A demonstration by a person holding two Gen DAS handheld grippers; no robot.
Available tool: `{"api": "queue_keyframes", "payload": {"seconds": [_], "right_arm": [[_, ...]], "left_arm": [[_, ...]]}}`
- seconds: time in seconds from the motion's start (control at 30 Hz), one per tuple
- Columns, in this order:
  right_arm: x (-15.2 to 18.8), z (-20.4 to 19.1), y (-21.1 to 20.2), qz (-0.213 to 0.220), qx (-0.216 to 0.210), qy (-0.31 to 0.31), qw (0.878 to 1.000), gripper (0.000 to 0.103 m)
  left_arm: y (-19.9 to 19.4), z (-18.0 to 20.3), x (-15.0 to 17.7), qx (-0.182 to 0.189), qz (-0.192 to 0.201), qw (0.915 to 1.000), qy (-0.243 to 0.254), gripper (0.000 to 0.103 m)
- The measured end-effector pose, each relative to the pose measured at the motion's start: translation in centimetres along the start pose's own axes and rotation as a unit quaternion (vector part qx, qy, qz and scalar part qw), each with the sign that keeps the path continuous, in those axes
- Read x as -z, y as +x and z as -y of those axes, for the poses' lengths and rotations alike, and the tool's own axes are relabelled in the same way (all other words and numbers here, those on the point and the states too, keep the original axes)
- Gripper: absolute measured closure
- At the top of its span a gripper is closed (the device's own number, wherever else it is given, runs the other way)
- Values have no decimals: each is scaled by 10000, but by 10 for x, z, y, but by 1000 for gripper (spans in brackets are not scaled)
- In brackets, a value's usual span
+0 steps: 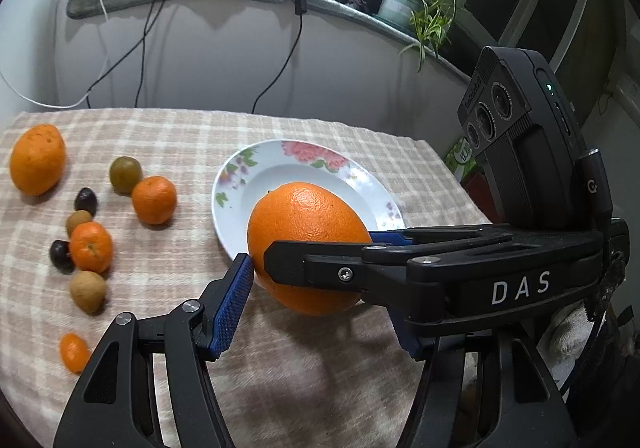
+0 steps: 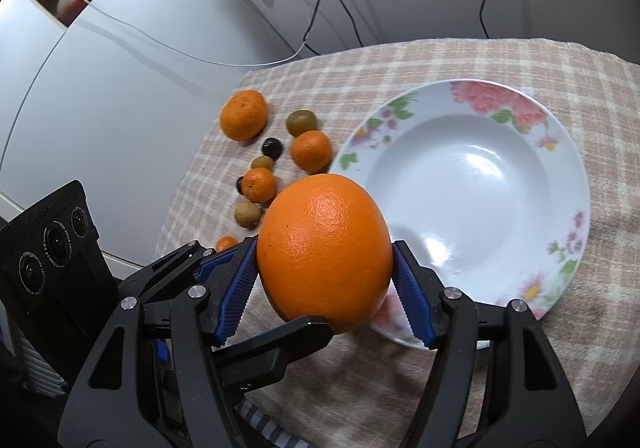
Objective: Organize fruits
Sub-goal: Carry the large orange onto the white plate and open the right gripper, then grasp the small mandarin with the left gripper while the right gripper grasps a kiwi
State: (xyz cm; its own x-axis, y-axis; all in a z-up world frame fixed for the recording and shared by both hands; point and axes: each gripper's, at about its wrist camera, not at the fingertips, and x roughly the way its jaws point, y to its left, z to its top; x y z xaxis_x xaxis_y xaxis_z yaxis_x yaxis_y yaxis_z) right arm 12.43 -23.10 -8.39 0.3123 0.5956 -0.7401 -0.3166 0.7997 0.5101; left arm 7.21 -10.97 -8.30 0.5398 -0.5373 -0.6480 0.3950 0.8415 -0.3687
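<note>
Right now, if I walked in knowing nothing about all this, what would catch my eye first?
Probably the big orange, held above the checked cloth by both grippers at once: the right gripper pinches its sides, and the left gripper grips it crosswise. Just beyond it sits an empty flowered plate, and to the left a scatter of small fruits lies on the cloth.

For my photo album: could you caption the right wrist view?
Two claws grip one big orange together beside an empty flowered plate, small fruits scattered behind.
</note>
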Motion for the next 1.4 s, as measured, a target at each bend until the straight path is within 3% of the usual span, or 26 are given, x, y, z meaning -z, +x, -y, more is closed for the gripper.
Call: {"api": "queue_keyframes", "payload": {"seconds": [0.4,0.77,1.07,1.4], "right_arm": [[-4,11,2,-26,208,56,9998,34],[-8,13,-27,702,1072,-168,9916,15],[-3,13,-43,1055,1259,-208,9862,14],[4,-11,-46,1384,1397,-678,9781,14]], "left_arm": [[9,2,-3,-68,-98,9999,64,41],[0,-6,1,-184,-55,9998,-7,41],[-15,-14,5,-96,154,9998,-91,41],[-35,-29,14,-386,266,9988,-133,41]]}}
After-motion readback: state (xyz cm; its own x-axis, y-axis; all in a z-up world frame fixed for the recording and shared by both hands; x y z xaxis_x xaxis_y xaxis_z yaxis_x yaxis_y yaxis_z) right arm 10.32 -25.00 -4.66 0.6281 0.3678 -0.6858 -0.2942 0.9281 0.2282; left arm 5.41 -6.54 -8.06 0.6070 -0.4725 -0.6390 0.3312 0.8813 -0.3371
